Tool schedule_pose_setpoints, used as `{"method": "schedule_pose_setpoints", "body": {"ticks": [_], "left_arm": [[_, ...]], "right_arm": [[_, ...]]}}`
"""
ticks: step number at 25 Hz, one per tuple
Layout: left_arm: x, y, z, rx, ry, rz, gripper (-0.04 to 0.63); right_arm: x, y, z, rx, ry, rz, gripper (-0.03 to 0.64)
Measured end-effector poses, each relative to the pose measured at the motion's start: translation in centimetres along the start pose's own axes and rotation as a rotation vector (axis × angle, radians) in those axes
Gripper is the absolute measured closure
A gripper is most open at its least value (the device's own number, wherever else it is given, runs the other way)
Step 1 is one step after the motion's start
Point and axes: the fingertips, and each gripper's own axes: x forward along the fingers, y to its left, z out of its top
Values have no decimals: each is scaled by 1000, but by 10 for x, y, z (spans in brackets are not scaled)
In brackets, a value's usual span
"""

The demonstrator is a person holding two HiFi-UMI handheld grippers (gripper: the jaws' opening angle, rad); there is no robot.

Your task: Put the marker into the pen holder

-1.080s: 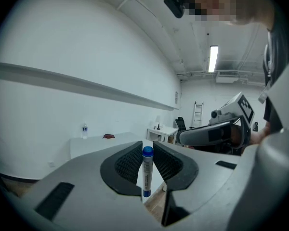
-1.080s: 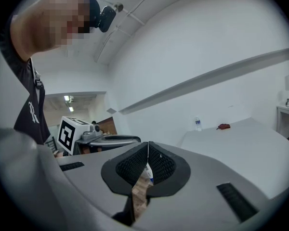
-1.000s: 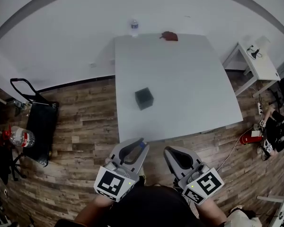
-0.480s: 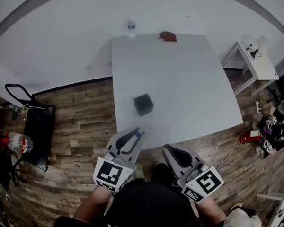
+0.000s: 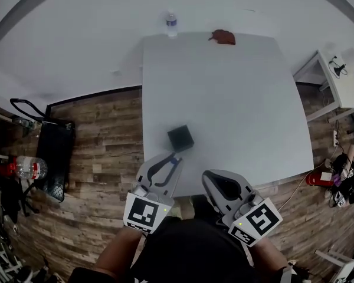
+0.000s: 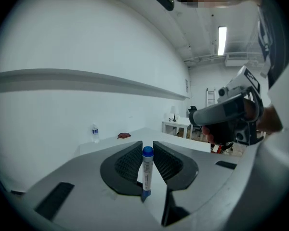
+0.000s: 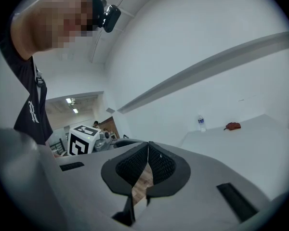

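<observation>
Head view showed a small black cube-shaped pen holder (image 5: 180,138) on a white rectangular table (image 5: 236,99), close to the table's near edge. Just short of the pen holder, and slightly left of it, was the left gripper (image 5: 171,163), its jaws clamped on a white-barrelled marker with a blue cap (image 6: 146,172). In the left gripper view the marker's long axis ran up and down between the pads, with the blue cap uppermost. The right gripper (image 5: 224,187) sat farther from the pen holder, to its right and nearer the person, its jaws pressed together on nothing. The left gripper was the nearer, so the marker probably needed carrying forward over the pen holder's open top.
</observation>
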Motion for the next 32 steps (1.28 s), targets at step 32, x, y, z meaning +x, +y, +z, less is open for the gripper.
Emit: {"method": "schedule_pose_setpoints", "body": {"ticks": [32], "left_arm": [[137, 54, -182, 7, 385, 58, 525]], "right_arm": [[72, -100, -34, 145, 192, 21, 600]]}}
